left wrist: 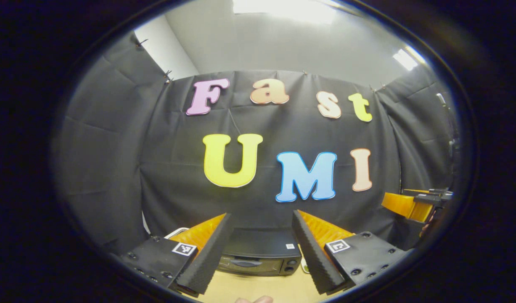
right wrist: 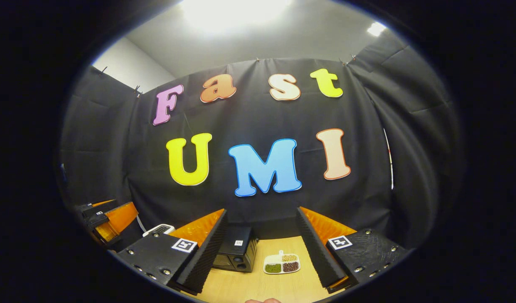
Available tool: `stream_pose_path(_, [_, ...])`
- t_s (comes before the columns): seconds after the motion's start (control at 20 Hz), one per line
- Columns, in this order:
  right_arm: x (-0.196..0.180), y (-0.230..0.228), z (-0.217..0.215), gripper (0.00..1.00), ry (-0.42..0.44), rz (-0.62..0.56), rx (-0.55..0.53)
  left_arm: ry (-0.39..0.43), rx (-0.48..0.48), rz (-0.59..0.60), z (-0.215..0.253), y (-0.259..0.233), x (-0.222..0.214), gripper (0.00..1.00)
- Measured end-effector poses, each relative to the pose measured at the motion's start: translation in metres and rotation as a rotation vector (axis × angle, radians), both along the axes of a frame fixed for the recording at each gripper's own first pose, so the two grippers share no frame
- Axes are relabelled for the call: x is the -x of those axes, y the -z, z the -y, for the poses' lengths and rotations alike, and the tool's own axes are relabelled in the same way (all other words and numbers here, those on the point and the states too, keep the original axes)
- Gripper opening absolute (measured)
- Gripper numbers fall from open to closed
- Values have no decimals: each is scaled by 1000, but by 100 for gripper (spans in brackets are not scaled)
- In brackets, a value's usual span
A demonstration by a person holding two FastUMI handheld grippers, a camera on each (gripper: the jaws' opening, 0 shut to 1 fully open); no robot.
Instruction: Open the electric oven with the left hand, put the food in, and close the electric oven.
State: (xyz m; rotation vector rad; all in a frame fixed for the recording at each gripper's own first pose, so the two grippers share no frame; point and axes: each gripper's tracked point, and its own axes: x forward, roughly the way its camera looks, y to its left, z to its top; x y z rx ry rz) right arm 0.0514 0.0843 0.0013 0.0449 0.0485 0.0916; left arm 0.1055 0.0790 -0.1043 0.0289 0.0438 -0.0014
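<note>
A black electric oven point(left wrist: 260, 256) stands on the wooden table against the booth wall, its door closed, seen between the fingers of my left gripper point(left wrist: 260, 248). That gripper is open, held well back from the oven with nothing in it. In the right gripper view the oven point(right wrist: 236, 250) sits left of a white divided plate of food point(right wrist: 281, 264) holding green, brown and tan portions. My right gripper point(right wrist: 260, 248) is open and empty, well short of the plate. The other gripper point(left wrist: 413, 204) shows at the right edge of the left gripper view, and at the left edge point(right wrist: 110, 221) of the right gripper view.
A white object point(right wrist: 159, 229) lies left of the oven near the wall. Bare wooden tabletop point(right wrist: 258, 288) stretches in front of the oven and plate. Black cloth walls close in the back and both sides.
</note>
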Motion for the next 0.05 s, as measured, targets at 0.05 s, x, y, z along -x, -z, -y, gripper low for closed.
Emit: stream_pose_path(0.05, [3,-3,-2,98,8,11,3,21,13,4,2,-1,0,100])
